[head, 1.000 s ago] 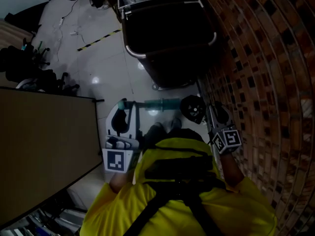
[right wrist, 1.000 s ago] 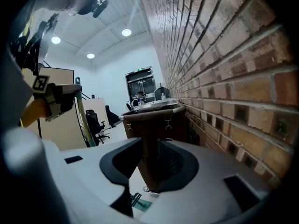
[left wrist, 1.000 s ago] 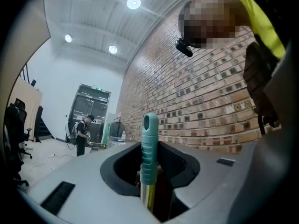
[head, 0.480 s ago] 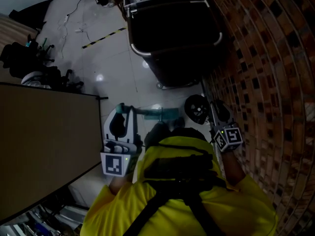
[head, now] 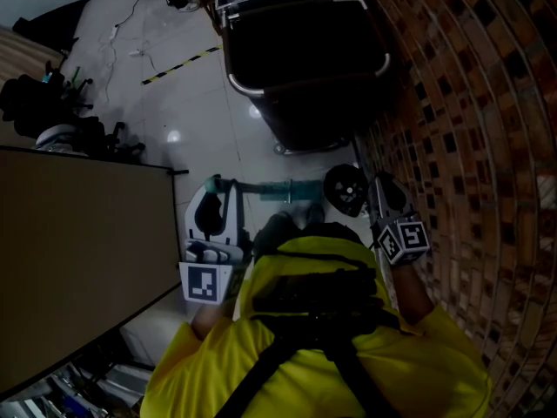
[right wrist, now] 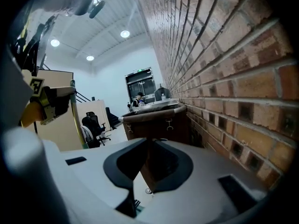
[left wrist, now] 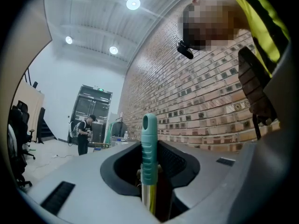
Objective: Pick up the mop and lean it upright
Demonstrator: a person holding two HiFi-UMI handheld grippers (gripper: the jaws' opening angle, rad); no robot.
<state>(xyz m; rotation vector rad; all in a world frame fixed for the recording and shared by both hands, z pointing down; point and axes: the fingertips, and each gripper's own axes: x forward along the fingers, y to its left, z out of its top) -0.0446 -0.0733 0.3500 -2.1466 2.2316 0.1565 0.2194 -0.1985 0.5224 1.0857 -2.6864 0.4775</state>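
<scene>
Teal-capped mop handle (head: 277, 187) is still lying level across the middle of the head view, with the left gripper (head: 223, 197) still clamping it near its left end. Against half a second ago, only the framing is shifting slightly. Right gripper (head: 383, 197) is hovering at centre right, just beside the brick wall (head: 470, 129), its jaws standing apart around nothing.

Left gripper view alone is showing the teal grip rising between the closed pads, metal shaft (left wrist: 148, 197) beneath it, and a distant person (left wrist: 84, 134) standing under round ceiling lights (left wrist: 133, 3). Right gripper view alone is showing office chairs (right wrist: 96, 125) at left.

Dark cart (head: 305, 68) is standing at upper centre against the wall on glossy pale floor (head: 183, 103). Beige panel (head: 78, 242) is filling the left edge.
</scene>
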